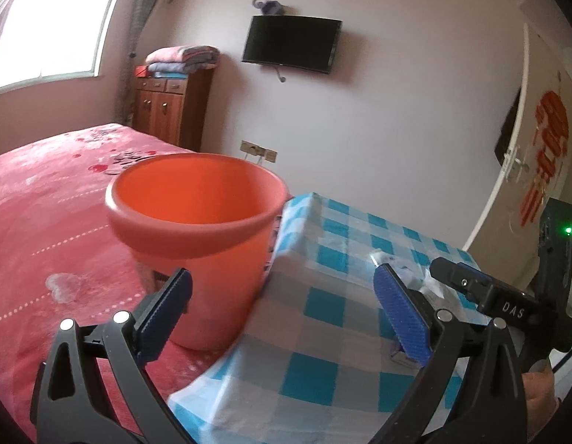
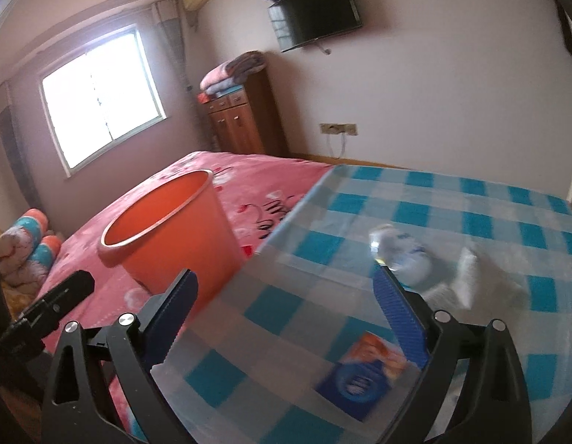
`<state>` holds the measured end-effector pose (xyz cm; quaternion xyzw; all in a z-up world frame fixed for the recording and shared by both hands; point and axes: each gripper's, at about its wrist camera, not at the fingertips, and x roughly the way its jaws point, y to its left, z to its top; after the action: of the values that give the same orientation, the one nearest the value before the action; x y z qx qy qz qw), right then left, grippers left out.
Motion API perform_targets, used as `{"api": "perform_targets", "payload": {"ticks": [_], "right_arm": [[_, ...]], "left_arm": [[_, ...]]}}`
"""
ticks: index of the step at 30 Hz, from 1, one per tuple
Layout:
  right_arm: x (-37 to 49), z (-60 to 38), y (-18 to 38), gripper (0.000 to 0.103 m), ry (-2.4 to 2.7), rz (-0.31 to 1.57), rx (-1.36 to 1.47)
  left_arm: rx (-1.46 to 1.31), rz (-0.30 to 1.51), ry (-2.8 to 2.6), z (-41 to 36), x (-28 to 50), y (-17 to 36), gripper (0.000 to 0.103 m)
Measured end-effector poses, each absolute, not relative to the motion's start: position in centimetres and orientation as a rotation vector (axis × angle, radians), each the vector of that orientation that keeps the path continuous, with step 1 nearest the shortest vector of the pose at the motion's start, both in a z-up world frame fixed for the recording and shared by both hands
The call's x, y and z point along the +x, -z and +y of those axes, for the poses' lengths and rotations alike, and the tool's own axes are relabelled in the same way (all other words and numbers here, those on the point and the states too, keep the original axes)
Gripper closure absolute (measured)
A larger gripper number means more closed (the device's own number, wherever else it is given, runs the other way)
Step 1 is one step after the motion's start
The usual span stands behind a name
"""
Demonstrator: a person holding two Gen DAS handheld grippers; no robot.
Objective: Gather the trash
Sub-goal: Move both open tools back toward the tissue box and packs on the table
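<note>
Orange bin [image 2: 167, 236] on bed at ten o'clock, clear bottle [image 2: 404, 255] at two o'clock, left gripper [image 1: 282, 314] and right gripper [image 2: 286, 318] both wide apart, holding nothing

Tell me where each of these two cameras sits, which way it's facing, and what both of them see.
Left wrist: on the left gripper, jaws open, facing the orange plastic bucket on the pink bed; the right gripper shows at right.
Right wrist: on the right gripper, jaws open, over the blue-checked tablecloth, with a clear plastic bottle and a blue-and-orange packet.
Shared: bucket, bed, tablecloth, wall-mounted television.
</note>
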<state>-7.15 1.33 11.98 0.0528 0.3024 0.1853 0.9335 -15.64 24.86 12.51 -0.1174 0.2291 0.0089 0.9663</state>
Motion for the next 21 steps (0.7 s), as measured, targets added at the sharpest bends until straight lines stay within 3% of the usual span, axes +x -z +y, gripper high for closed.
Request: {"api": "perform_targets", "payload": {"ticks": [21], "right_arm": [[-11.2, -7.4, -8.6, 0.006, -0.216, 0.571, 0.142]], "left_arm": [[-0.100, 0.544, 0.101, 14.9, -14.9, -10.4, 0.004]]}}
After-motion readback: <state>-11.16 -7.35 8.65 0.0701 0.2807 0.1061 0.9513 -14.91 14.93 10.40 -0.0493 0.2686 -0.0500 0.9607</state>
